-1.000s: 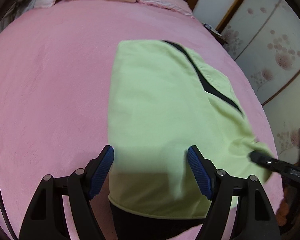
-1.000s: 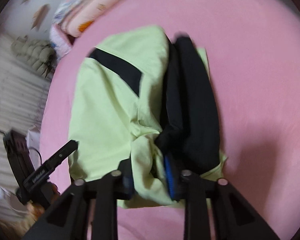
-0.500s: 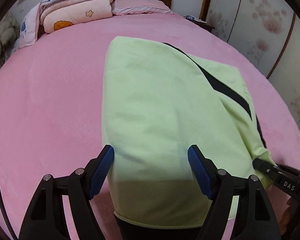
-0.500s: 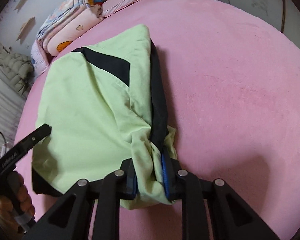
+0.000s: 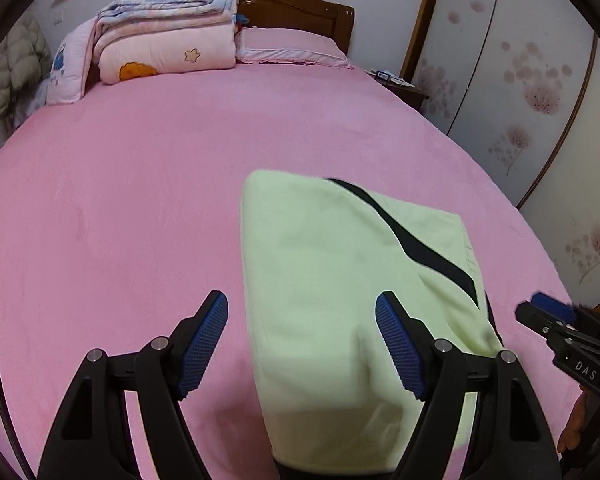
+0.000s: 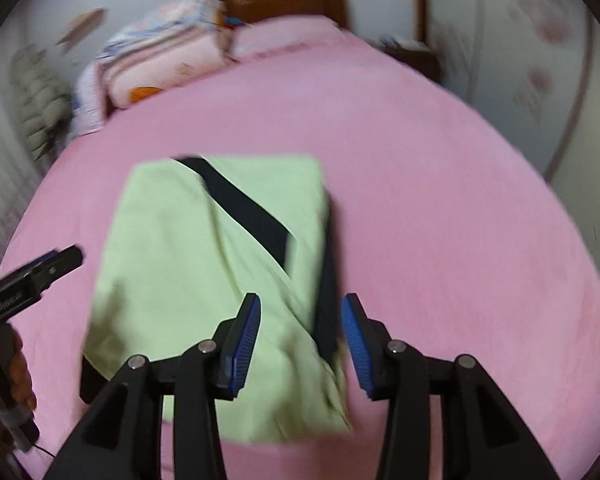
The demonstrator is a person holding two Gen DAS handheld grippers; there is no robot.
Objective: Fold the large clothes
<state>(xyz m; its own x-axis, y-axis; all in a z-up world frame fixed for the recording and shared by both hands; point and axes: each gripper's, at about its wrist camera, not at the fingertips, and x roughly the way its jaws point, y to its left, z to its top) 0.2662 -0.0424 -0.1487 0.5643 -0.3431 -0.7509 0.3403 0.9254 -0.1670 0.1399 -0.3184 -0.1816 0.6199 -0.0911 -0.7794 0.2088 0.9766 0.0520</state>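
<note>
In the left wrist view, the left gripper [image 5: 302, 344] hangs above the bed with its blue pads [image 5: 202, 344] spread wide and nothing pinched between them; the near end of the folded garment [image 5: 340, 280] lies below the gap, untouched. The garment is pale green with a black stripe [image 5: 412, 240] running from about 12 o'clock toward 4 o'clock across its top layer, and it rests flat on the pink bedspread [image 5: 120, 200].

At 3 o'clock from the garment, the right gripper [image 5: 540, 308] pokes in from the frame edge, apart from the cloth. In its own view, which is blurred, the right gripper [image 6: 300, 336] has its jaws opening; the garment's [image 6: 204, 240] near right corner lies beneath the gap, and the pads [image 6: 244, 340] do not press it.

Farther off, at 11 o'clock, folded quilts [image 5: 168, 40] are stacked by a pink pillow [image 5: 292, 46] against the wooden headboard [image 5: 300, 8]. At 2 o'clock stand flowered wardrobe doors [image 5: 540, 80].
</note>
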